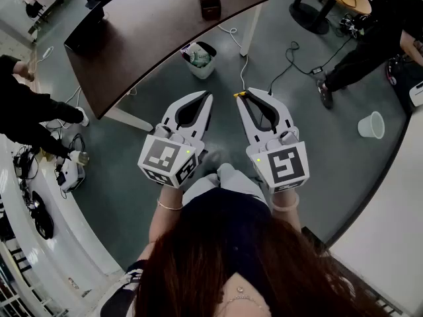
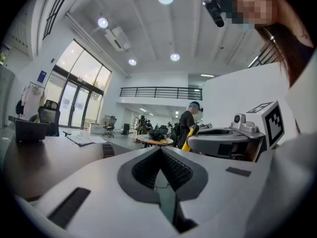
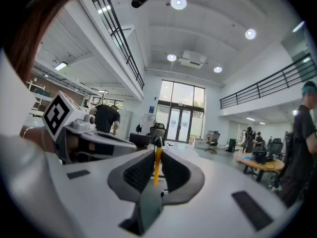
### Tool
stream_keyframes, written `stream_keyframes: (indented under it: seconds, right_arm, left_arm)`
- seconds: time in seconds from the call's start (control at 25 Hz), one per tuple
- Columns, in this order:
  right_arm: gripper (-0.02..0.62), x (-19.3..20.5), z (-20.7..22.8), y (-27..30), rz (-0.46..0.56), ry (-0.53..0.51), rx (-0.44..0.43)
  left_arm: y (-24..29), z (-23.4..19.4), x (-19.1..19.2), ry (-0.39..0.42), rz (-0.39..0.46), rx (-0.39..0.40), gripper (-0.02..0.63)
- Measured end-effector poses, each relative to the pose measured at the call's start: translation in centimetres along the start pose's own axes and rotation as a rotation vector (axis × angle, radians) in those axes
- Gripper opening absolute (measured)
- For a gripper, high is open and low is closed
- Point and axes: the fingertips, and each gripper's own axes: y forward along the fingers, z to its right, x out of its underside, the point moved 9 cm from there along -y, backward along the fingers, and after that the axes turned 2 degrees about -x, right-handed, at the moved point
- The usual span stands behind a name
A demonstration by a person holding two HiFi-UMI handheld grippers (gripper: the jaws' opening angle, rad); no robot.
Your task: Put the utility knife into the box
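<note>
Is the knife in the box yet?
No, the knife sits clamped in the right gripper, away from the box.

A large open-plan office: a curved dark tabletop (image 1: 152, 32) at eleven o'clock, a waste bin (image 1: 199, 59) beside it, an office chair (image 3: 157, 130), tall glass doors (image 3: 181, 118), a mezzanine railing (image 2: 158, 91).

Knife (image 3: 157, 165): thin, yellow, edge-on, clamped between the jaws of the right gripper (image 3: 158, 144), pointing 12 o'clock. Box (image 1: 209, 2): small, dark brown, open-top, divided, upright on desk (image 1: 152, 32) at 12 o'clock, well apart from knife.
</note>
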Motion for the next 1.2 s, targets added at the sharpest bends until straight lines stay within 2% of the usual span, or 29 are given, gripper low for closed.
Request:
stream_keyframes:
  seconds: [0.64, 1.2]
  right_arm:
    - [0.055, 0.3, 1.3, 1.1, 0.005, 0.027, -0.007]
    - [0.055, 1.7, 7.4, 4.6, 0.016, 0.020, -0.070]
  left_arm:
    - [1.6, -1.1, 0.2, -0.020, -0.006, 0.009, 0.000]
    - [7.4, -2.1, 0.3, -0.026, -0.002, -0.052, 0.000]
